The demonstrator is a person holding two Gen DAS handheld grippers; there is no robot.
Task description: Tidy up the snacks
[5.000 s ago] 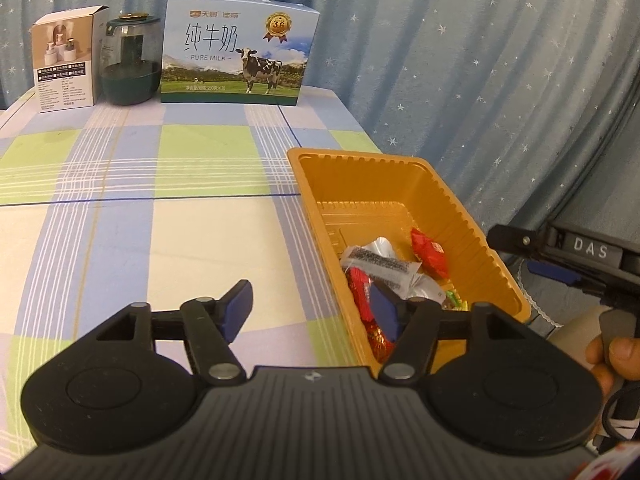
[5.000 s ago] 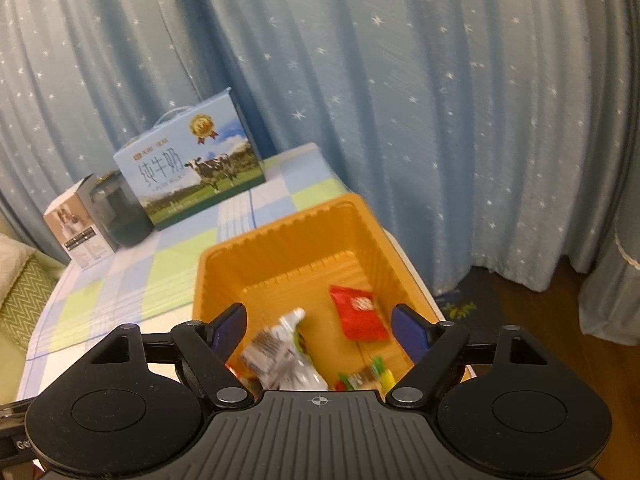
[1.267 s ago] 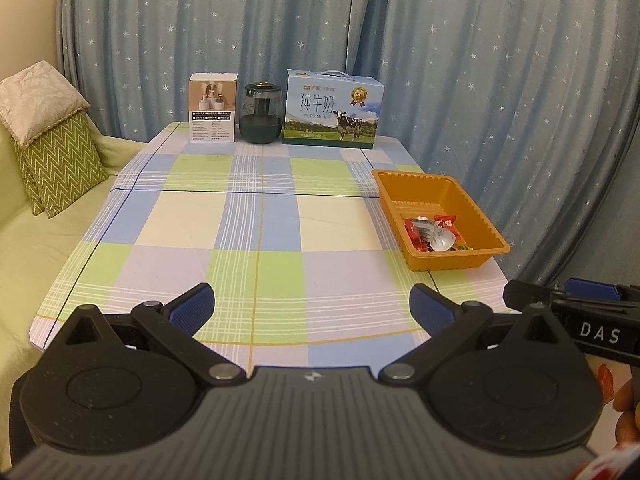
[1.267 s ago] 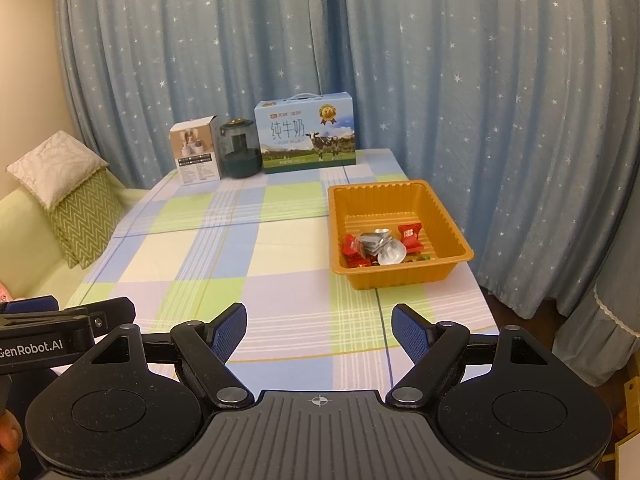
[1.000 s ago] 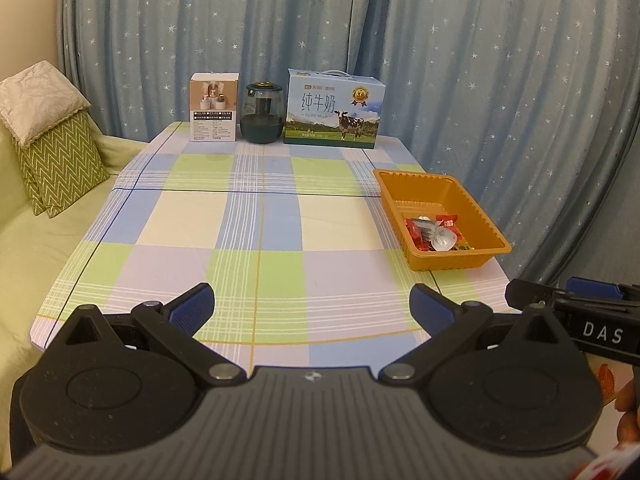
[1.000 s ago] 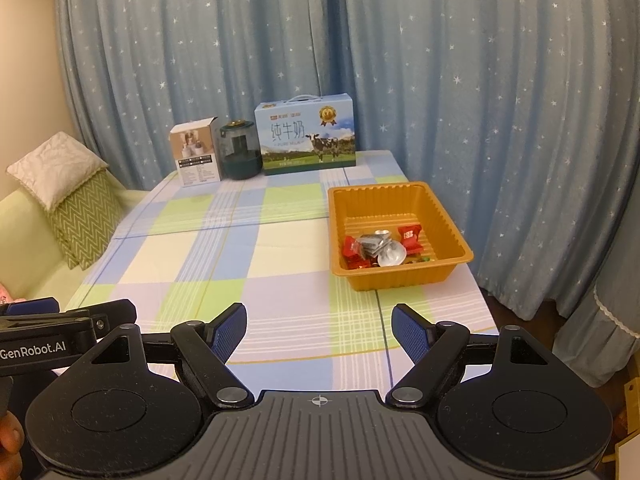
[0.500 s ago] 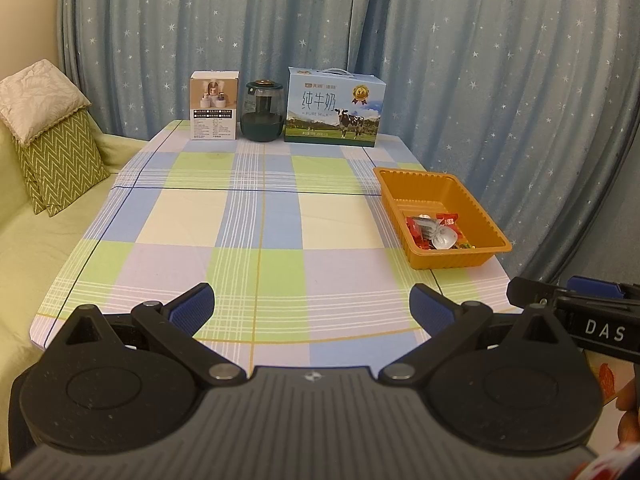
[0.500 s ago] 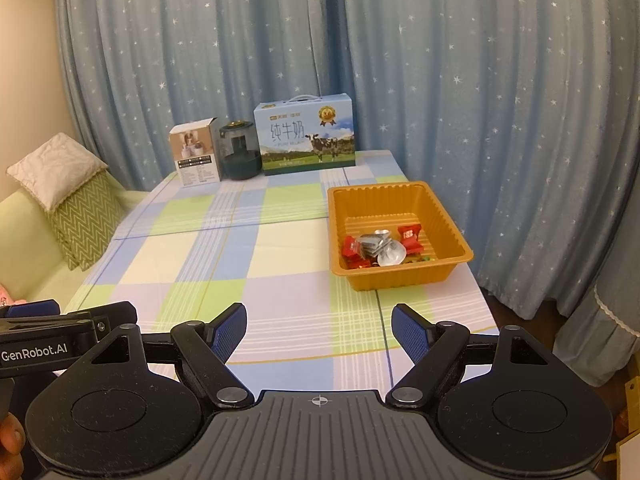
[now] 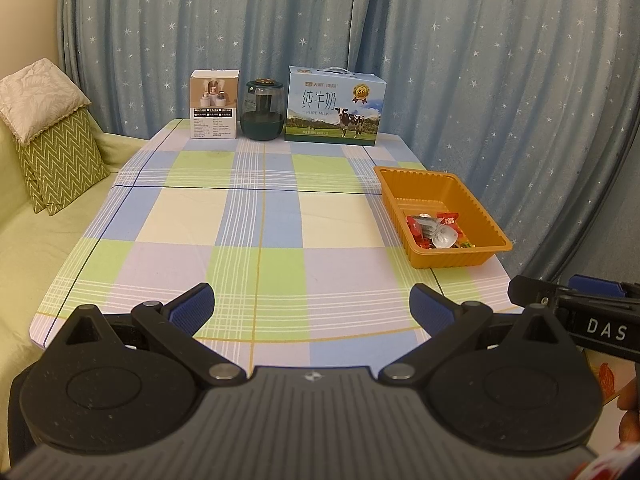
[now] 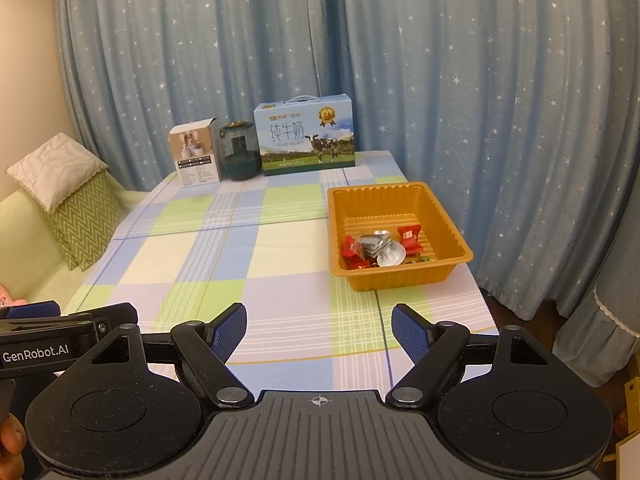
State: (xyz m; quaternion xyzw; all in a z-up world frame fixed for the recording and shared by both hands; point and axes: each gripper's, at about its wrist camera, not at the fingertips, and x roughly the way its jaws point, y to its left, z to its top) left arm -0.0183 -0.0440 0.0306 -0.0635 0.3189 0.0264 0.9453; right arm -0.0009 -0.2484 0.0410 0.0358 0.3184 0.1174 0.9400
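Note:
An orange plastic tray [image 9: 478,207] sits at the table's right edge; it also shows in the right wrist view [image 10: 448,224]. Several wrapped snacks [image 9: 434,230], red and silver, lie in its near end, seen too in the right wrist view [image 10: 380,248]. My left gripper [image 9: 312,306] is open and empty, held back over the table's near edge. My right gripper [image 10: 319,330] is open and empty, also near the front edge. Both are well short of the tray.
A checked cloth covers the table [image 9: 256,216]. At its far end stand a small white box [image 9: 215,110], a dark green jar [image 9: 263,110] and a blue milk carton [image 9: 335,107]. A sofa with cushions [image 9: 48,140] lies left. Blue curtains hang behind and right.
Five seconds ago both grippers hung close over the tray; they have since pulled far back to the table's near edge. Over the last second the views barely shift.

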